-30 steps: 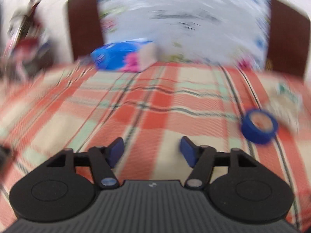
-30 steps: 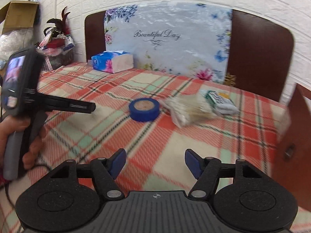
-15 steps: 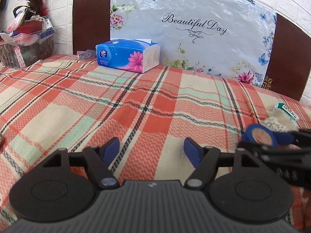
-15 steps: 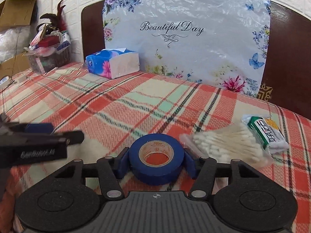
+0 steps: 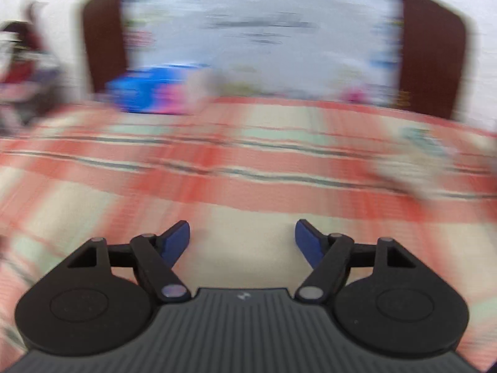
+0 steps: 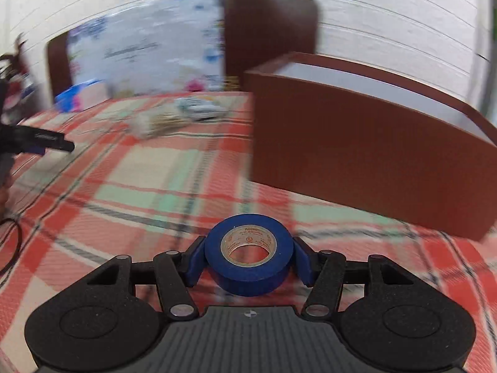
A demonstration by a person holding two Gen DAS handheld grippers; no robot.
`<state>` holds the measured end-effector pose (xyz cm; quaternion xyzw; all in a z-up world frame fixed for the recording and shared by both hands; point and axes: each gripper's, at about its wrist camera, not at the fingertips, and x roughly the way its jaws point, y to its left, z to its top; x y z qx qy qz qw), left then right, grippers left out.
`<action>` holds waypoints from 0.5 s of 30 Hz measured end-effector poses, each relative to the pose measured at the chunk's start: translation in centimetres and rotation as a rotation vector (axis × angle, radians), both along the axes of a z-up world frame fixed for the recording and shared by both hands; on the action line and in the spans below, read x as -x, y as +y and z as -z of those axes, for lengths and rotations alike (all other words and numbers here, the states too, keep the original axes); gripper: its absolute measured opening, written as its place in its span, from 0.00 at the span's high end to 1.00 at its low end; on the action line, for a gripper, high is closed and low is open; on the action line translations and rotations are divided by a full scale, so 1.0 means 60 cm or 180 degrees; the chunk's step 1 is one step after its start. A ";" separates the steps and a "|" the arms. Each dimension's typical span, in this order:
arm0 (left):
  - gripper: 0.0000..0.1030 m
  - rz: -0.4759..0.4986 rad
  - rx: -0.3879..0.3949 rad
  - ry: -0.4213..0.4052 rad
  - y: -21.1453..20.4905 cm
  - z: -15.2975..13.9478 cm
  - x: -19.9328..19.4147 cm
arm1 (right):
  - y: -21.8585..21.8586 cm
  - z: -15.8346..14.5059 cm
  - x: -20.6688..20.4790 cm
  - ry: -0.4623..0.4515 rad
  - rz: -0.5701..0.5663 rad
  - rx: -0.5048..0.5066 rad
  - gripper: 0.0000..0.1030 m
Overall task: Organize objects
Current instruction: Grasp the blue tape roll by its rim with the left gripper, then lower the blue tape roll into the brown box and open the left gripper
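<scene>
L gripper (image 5: 242, 238) fingers wide, jaws just been opening, nothing between, over plaid tabletop (image 5: 248, 168); view blurred. R gripper (image 6: 248, 259) fingers clamp blue tape roll (image 6: 248, 258), jaws just been closing onto it; brown box (image 6: 357, 155) to its right.

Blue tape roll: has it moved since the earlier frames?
Yes. The blue tape roll, gripped by the right hand-held gripper, left the cotton swab bag, toward the brown box.

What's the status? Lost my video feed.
Right gripper shut on blue tape roll. Left gripper open, empty. Brown box ahead, path clear.
</scene>
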<state>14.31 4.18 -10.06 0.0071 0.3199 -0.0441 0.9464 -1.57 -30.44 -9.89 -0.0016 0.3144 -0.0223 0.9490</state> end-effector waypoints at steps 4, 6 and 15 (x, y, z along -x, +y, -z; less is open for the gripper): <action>0.27 0.0969 0.0096 0.0058 -0.155 -0.037 0.063 | -0.022 0.002 0.029 -0.0021 0.0019 0.0000 0.40; 0.27 0.1385 0.0206 0.0227 -0.221 -0.047 0.088 | -0.018 0.006 0.042 -0.0043 -0.0045 0.0083 0.39; 0.38 0.1976 0.0357 0.0937 -0.365 -0.046 0.129 | -0.040 0.010 0.054 -0.0133 -0.0101 -0.0063 0.39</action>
